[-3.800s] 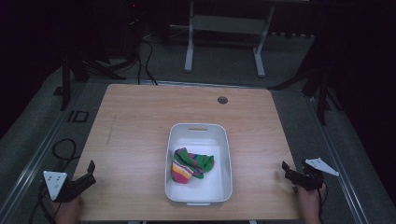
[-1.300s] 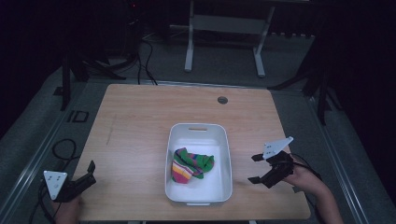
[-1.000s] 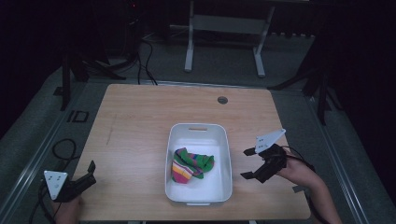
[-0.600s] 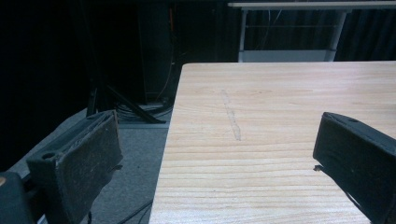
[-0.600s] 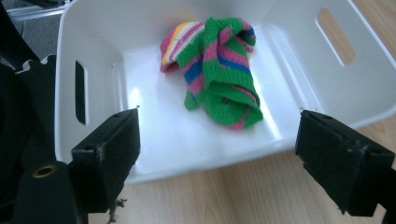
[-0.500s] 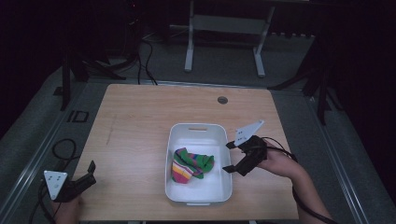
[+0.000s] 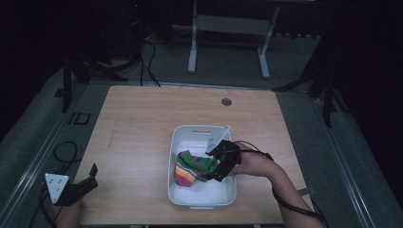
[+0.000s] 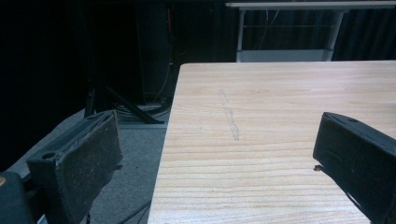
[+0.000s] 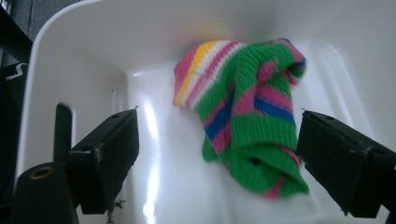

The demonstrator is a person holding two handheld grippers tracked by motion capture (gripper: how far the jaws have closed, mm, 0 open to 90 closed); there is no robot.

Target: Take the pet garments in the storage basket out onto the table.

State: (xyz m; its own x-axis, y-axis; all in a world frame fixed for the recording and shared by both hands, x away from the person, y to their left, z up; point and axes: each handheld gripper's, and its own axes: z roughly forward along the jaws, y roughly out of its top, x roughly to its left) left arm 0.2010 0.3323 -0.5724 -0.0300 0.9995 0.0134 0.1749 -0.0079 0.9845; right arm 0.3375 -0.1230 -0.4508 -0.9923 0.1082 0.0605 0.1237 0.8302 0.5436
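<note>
A striped knit sock (image 7: 194,166) (image 9: 243,112), green with pink, yellow, white and blue bands, lies crumpled in a white plastic bin (image 7: 190,135) (image 9: 74,51) on the wooden table (image 7: 142,123). My right gripper (image 7: 216,167) (image 9: 217,154) reaches over the bin's right rim and hangs just above the sock, open, with the sock's green cuff between and beyond its jaws. My left gripper (image 7: 88,178) (image 9: 219,154) rests at the table's near left corner, open and holding nothing.
A round grommet hole (image 7: 226,101) sits near the table's far edge. A faint scratch (image 8: 229,116) marks the wood ahead of the left gripper. Cables and stand legs (image 7: 228,42) lie on the dark floor around the table.
My right gripper has travelled left from the table's near right edge, over the bin's rim and down toward the sock. The left gripper has stayed put.
</note>
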